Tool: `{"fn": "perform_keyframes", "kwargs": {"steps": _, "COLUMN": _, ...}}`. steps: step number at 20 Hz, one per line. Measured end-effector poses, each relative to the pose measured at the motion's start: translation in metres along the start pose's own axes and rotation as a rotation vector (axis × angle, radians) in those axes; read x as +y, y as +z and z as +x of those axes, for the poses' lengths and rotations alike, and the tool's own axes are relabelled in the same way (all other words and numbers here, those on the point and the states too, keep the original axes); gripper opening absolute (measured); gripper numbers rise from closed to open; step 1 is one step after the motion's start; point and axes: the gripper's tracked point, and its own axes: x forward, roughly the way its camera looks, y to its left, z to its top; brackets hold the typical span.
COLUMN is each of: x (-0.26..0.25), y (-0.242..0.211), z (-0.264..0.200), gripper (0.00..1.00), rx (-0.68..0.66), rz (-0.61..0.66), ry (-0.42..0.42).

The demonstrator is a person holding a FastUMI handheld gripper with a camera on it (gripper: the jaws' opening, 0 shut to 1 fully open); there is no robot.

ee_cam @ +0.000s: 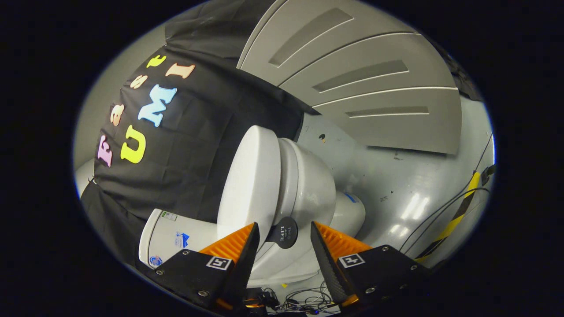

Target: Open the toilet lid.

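Note:
The view is rolled sideways, so the white toilet appears tipped over. Its lid lies flat against the seat and bowl. The tank, which carries stickers, is beyond the left finger. A round black tab sticks out from the lid's front edge. My gripper is open, with one finger on each side of the tab and a gap on both sides. Neither finger touches the tab or the lid.
A grey glossy floor stretches beyond the bowl, crossed by a yellow-and-black tape stripe and thin black cables. A grey panelled wall stands behind. A tangle of cables lies close by the finger bases.

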Motion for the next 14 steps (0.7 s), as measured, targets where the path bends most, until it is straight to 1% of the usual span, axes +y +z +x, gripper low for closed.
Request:
{"fn": "perform_keyframes", "kwargs": {"steps": 1, "x": 0.002, "y": -0.001, "z": 0.002, "gripper": 0.70, "rx": -0.001, "rz": 0.006, "ry": 0.008}}
{"fn": "perform_keyframes", "kwargs": {"steps": 3, "x": 0.008, "y": -0.004, "z": 0.009, "gripper": 0.60, "rx": 0.012, "rz": 0.024, "ry": 0.030}}
{"fn": "perform_keyframes", "kwargs": {"steps": 6, "x": 0.005, "y": -0.009, "z": 0.019, "gripper": 0.46, "rx": 0.022, "rz": 0.025, "ry": 0.013}}
{"fn": "perform_keyframes", "kwargs": {"steps": 7, "x": 0.003, "y": -0.007, "z": 0.018, "gripper": 0.43, "rx": 0.021, "rz": 0.031, "ry": 0.009}}
{"fn": "perform_keyframes", "kwargs": {"steps": 9, "x": -0.002, "y": -0.008, "z": 0.018, "gripper": 0.34, "rx": 0.025, "rz": 0.042, "ry": -0.005}}
{"fn": "perform_keyframes", "kwargs": {"steps": 10, "x": -0.002, "y": -0.008, "z": 0.018, "gripper": 0.27, "rx": 0.024, "rz": 0.051, "ry": -0.004}}
{"fn": "perform_keyframes", "kwargs": {"steps": 11, "x": -0.002, "y": -0.007, "z": 0.018, "gripper": 0.22, "rx": 0.019, "rz": 0.057, "ry": -0.001}}
{"fn": "perform_keyframes", "kwargs": {"steps": 13, "x": 0.004, "y": -0.004, "z": 0.013, "gripper": 0.17, "rx": 0.004, "rz": 0.086, "ry": 0.031}}
{"fn": "perform_keyframes", "kwargs": {"steps": 14, "x": 0.006, "y": 0.000, "z": 0.011, "gripper": 0.09, "rx": -0.002, "rz": 0.103, "ry": 0.039}}
